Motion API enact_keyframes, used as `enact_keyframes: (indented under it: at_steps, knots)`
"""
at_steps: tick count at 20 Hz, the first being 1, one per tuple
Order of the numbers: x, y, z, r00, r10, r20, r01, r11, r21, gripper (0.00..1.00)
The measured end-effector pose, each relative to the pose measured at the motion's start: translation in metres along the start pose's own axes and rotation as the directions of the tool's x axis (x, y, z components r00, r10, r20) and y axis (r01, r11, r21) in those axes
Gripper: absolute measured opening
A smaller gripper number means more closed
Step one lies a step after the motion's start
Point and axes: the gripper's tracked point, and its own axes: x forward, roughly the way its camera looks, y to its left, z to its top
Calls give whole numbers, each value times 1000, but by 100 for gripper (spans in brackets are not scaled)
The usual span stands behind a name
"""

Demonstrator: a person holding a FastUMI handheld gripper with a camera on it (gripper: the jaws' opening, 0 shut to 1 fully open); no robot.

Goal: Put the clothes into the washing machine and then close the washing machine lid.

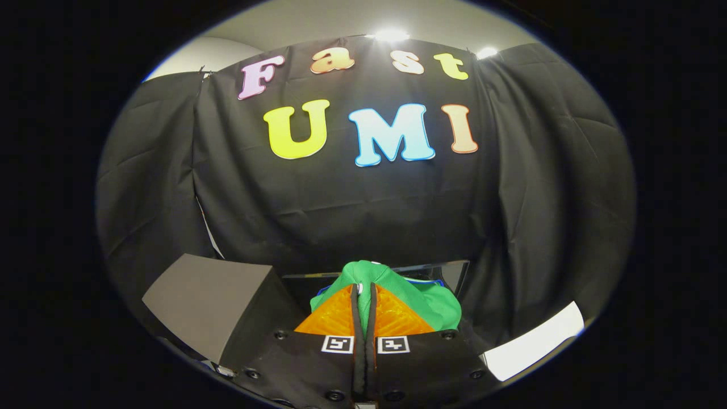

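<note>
A green garment (420,292) bunches up over and ahead of my fingertips, with a thin strip of it pinched between the two fingers. My gripper (363,295) is shut on this cloth and holds it lifted in front of the booth's black wall. Just behind the garment a dark raised panel (448,272) stands upright, likely the washing machine's open lid; the drum itself is hidden by the cloth and my fingers.
A grey box-like block (210,301) sits to the left of my fingers. A white flat surface (534,341) lies low to the right. The black cloth wall (363,210) hangs close ahead.
</note>
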Motion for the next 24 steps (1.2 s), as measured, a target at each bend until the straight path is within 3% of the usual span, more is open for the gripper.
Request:
enact_keyframes:
  at_steps: [9,24]
  knots:
    - [41,-12,-76,989,-9,-147,11,1000,14,1]
    - [97,-13,-170,930,-35,-367,49,998,28,1]
